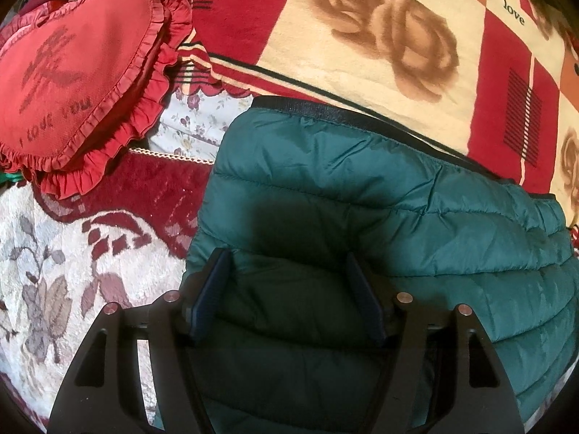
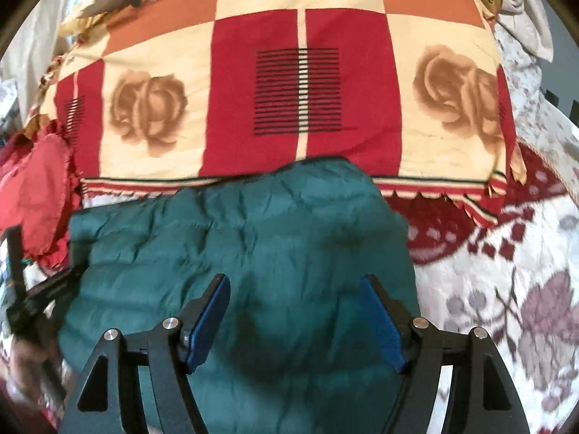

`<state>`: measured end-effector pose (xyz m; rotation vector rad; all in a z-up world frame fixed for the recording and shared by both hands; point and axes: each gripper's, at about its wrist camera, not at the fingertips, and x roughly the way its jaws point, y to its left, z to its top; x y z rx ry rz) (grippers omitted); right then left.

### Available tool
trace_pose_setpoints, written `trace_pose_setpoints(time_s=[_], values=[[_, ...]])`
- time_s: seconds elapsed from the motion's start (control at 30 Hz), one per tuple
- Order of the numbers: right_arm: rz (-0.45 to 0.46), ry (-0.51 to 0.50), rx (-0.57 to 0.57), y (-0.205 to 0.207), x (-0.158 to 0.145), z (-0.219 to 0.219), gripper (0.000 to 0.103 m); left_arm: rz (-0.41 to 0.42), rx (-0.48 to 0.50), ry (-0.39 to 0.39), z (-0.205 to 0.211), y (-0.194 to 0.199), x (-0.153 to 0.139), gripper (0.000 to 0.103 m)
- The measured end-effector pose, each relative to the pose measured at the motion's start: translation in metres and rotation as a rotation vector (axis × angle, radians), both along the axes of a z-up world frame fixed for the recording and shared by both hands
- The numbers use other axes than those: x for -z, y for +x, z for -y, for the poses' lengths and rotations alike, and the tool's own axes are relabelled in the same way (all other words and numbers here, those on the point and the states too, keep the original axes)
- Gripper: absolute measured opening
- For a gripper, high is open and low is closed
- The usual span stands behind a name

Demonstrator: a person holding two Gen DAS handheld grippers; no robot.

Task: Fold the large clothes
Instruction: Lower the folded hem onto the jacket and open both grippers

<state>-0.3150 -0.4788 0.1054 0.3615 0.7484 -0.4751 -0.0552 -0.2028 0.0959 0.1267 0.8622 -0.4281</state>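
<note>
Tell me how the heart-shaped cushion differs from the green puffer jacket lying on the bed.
The heart-shaped cushion is red with a ruffled edge; the green puffer jacket is quilted in plain horizontal channels with a dark trim. The cushion carries stitched words and a picture; the jacket shows no lettering. The cushion lies off to the side, clear of both grippers; the jacket lies directly under them. Both rest on the patterned bedding.

Jacket [image 1: 380, 195] lies on the bedspread [image 1: 54, 253], its far edge against the folded blanket [image 1: 362, 18] behind. Heart cushion [image 1: 79, 83] to its left. My left gripper [image 1: 287, 285] and right gripper [image 2: 295, 311] sit over the jacket.
</note>
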Motion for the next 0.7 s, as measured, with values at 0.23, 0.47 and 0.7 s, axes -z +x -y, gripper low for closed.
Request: trace_pose_setpoints(time_s=[0.23,0.47,0.7], values=[[-0.136,0.011,0.007,0.004,0.043,0.002,0.085,-0.011,-0.008,-0.003,-0.001,0.002,0.004,0.074],[-0.087,0.034,0.022,-0.014,0.018,-0.004,0.085,-0.027,-0.003,-0.002,-0.016,-0.014,-0.006,0.074],[-0.008,0.065,0.003,-0.053,-0.003,-0.026,0.085,-0.038,-0.017,-0.045,-0.047,-0.042,-0.016,0.074]])
